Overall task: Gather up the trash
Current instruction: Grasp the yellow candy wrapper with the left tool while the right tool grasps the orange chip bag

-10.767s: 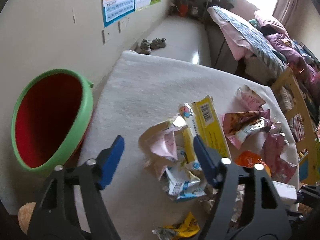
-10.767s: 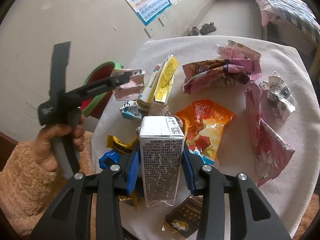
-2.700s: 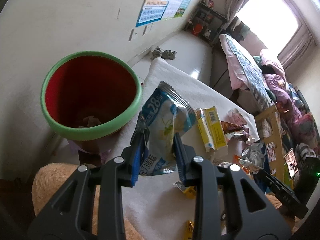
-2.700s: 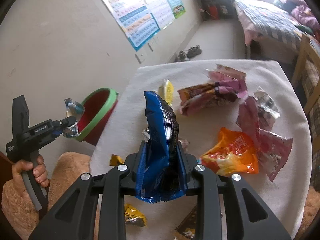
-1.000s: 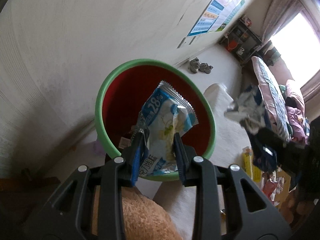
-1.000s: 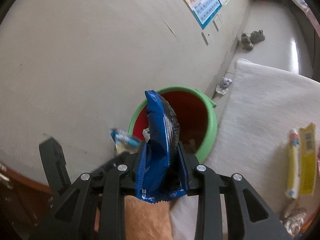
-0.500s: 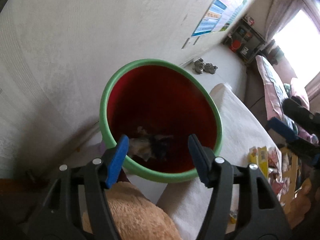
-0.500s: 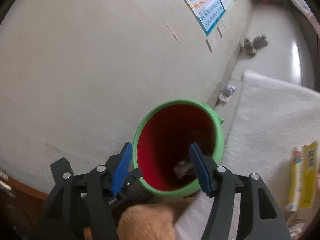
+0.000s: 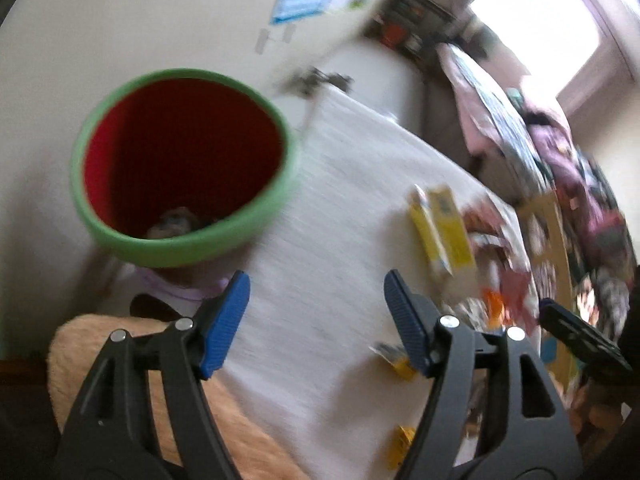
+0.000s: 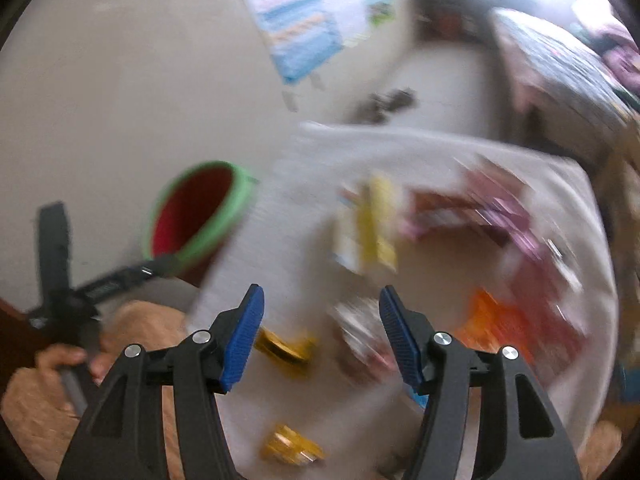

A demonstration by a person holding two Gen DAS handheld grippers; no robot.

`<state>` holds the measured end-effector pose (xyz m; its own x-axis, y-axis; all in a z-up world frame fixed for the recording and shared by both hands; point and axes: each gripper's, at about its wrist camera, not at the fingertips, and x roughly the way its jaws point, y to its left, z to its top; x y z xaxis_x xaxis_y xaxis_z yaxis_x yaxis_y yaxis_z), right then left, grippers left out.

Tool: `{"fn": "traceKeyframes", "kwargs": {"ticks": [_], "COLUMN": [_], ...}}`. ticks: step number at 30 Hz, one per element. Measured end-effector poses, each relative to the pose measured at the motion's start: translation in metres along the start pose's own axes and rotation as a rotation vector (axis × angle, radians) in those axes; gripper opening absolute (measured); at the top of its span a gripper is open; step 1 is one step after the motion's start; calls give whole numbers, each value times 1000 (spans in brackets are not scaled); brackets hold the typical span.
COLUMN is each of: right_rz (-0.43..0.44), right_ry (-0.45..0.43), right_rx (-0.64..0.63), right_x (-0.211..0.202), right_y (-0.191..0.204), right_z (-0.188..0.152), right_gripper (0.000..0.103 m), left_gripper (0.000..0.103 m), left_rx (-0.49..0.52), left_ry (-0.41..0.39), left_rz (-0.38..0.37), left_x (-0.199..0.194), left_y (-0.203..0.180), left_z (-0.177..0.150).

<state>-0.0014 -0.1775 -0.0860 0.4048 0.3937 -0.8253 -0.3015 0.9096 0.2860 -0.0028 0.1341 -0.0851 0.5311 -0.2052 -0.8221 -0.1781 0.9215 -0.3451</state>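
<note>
The green-rimmed red bin [image 9: 192, 248] stands left of the white-clothed table [image 9: 340, 200], with crumpled trash [image 9: 176, 220] at its bottom. My left gripper [image 9: 316, 280] hovers over the table's near-left edge beside the bin, jaws opening, nothing between them. My right gripper [image 10: 320, 292] is open and empty above the near part of the table [image 10: 300, 200]. Below it lie a small yellow wrapper [image 10: 284, 346] and a crumpled silvery wrapper [image 10: 360, 336]. Farther on lie a yellow pack [image 10: 376, 232], an orange bag [image 10: 496, 320] and pink wrappers [image 10: 480, 208]. Both views are motion-blurred.
A bare wall with posters runs behind the bin [image 10: 192, 212]. A bed [image 9: 500, 120] and a wooden chair [image 9: 556, 232] stand beyond the table. A hand [image 10: 64, 360] holds the left gripper at the lower left of the right wrist view. Another yellow wrapper [image 10: 292, 450] lies at the near edge.
Both grippers let go of their wrappers over the bin and opened. Both then swung away from the bin, back over the table.
</note>
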Motion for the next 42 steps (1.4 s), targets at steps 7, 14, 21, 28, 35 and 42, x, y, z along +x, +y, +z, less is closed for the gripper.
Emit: {"fn": "traceKeyframes", "kwargs": {"ticks": [7,14,21,28,35,42], "right_rz": [-67,-81,-69,-57,-9,42], "right_ry": [61,96,134,124,156,182], "right_rx": [95,152,191,230,347,437], "right_x": [-13,-19,-12,-9,6,25], "right_y": [-57,-88,-97,-101,-118,-124], "right_z": [-29,-41,-50,-47,-42,-29], "right_gripper": [59,59,59,67,67,68], "left_gripper": [78,78,46,25,22,22], "left_rx": [277,685,848,749,604,405], "left_ry": [69,302,508,483,292,158], "left_rz": [-129,-226,-116,-127,-95,-38], "left_x": [-7,13,61,62,33,16], "left_y": [-70,-128,-144,-137,-117,-89], "left_z": [-23,-91,-149,-139,-87,-45]}}
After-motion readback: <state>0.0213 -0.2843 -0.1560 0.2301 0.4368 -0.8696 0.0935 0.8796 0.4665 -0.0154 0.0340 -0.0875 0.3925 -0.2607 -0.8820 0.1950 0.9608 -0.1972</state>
